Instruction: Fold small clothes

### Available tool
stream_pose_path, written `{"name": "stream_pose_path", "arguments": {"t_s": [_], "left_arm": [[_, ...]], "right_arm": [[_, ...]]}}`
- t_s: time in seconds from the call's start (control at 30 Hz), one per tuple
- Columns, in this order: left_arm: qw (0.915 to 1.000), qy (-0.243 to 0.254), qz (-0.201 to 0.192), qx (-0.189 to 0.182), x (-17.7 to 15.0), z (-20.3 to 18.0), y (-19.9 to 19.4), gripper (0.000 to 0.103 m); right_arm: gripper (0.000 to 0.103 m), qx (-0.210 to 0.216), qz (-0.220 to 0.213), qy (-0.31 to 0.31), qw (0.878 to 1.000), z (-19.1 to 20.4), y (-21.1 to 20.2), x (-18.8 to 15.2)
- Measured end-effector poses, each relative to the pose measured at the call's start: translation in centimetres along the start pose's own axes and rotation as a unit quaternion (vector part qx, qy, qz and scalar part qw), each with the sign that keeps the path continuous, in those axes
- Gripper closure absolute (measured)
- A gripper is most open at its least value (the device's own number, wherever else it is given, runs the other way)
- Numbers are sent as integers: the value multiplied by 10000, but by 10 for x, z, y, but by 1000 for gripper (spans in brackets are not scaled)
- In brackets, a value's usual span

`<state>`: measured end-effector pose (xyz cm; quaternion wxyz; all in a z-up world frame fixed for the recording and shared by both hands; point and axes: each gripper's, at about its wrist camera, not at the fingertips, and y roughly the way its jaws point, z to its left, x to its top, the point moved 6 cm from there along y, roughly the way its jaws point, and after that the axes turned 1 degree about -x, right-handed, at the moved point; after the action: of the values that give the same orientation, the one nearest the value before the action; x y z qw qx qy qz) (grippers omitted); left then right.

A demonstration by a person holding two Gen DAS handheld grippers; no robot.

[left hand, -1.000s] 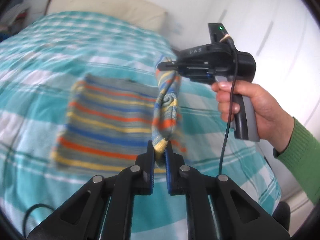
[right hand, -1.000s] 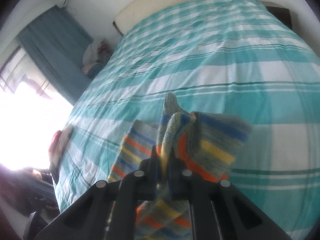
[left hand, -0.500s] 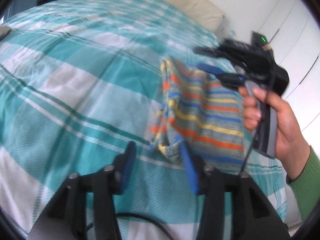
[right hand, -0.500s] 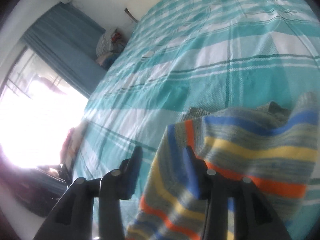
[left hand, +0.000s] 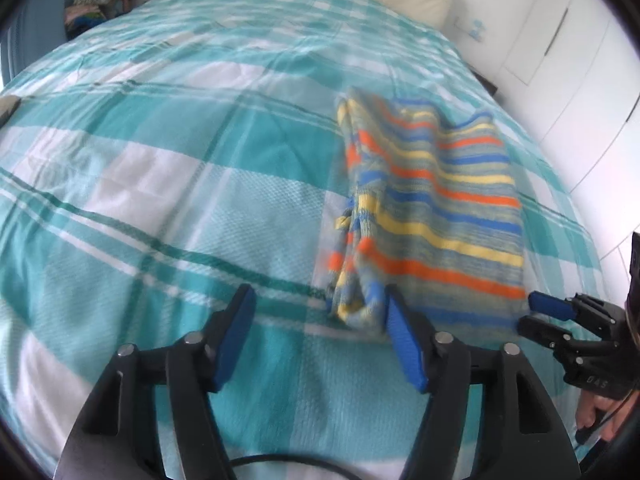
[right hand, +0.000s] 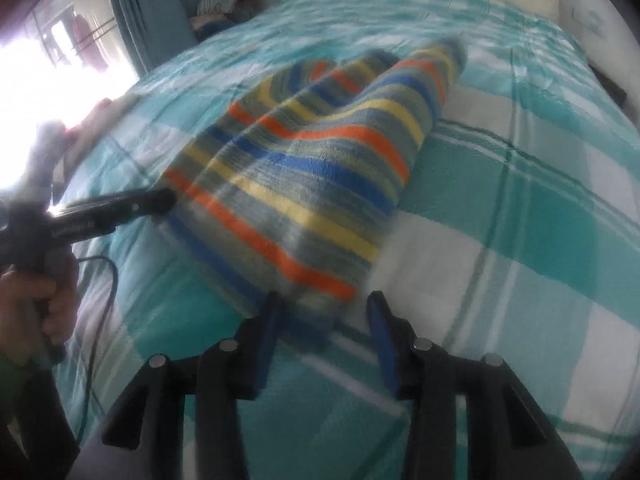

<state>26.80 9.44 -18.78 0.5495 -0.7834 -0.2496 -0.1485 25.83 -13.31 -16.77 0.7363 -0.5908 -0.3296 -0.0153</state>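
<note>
A folded grey knit garment with orange, yellow and blue stripes [left hand: 436, 204] lies on the teal-and-white checked bedspread [left hand: 160, 184]. The left gripper [left hand: 318, 332] is opening with nothing pinched; the right gripper [right hand: 324, 328] stands spread and empty.

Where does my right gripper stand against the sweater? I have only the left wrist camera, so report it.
Observer: The right gripper is open. The sweater's near corner lies loose between its fingers, not pinched.
Operator: Now tell me what is behind my left gripper.
Observer: A hand in a green sleeve grips its handle. The left gripper has its jaws opening, with the sweater's folded end just inside one finger, not pressed.
Operator: Name what stands beyond the bed on that side.
Observer: A blue curtain hangs past the bed, next to a bright window.
</note>
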Motion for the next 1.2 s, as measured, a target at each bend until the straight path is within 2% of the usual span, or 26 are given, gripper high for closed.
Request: {"name": "stream_pose_path", "arguments": {"t_s": [0.07,0.2,0.33,0.43,0.6,0.8,0.87,0.9,1.0,1.07,1.13,1.2], "left_arm": [[9999,39,-115,-77,0,1,-16,22],[9996,155,-146,-168,1,-3,-35,22],[9989,323,-139,-313,4,-15,-47,21],[9983,469,-194,-273,7,-20,-54,19],[9982,521,-219,-222,12,-19,-58,18],[9979,619,-76,-171,16,-17,-44,18],[9972,711,9,-216,24,-19,-33,18],[9968,724,58,-319,31,-20,-26,18],[9940,488,239,-949,56,-19,0,14],[9913,232,342,-1252,72,-15,23,12],[9915,170,436,-1213,85,-14,48,12],[9916,326,597,-1101,92,-17,71,13]], "right_arm": [[54,-318,-233,-12,9992,3,-19,0],[48,-1033,-383,-220,9937,10,-42,0],[47,-1411,-506,-377,9880,16,-53,6],[47,-1670,-558,-521,9830,18,-59,9],[46,-1837,-618,-675,9787,24,-66,9],[45,-1901,-584,-683,9776,20,-59,11],[44,-1696,-581,-471,9827,10,-53,15],[44,-1448,-574,-219,9875,1,-50,18],[44,-529,-680,869,9925,-35,-41,30],[44,135,-768,1601,9840,-61,-31,41],[43,726,-830,2011,9734,-77,-18,53],[43,1134,-819,2249,9643,-86,3,67]]}}
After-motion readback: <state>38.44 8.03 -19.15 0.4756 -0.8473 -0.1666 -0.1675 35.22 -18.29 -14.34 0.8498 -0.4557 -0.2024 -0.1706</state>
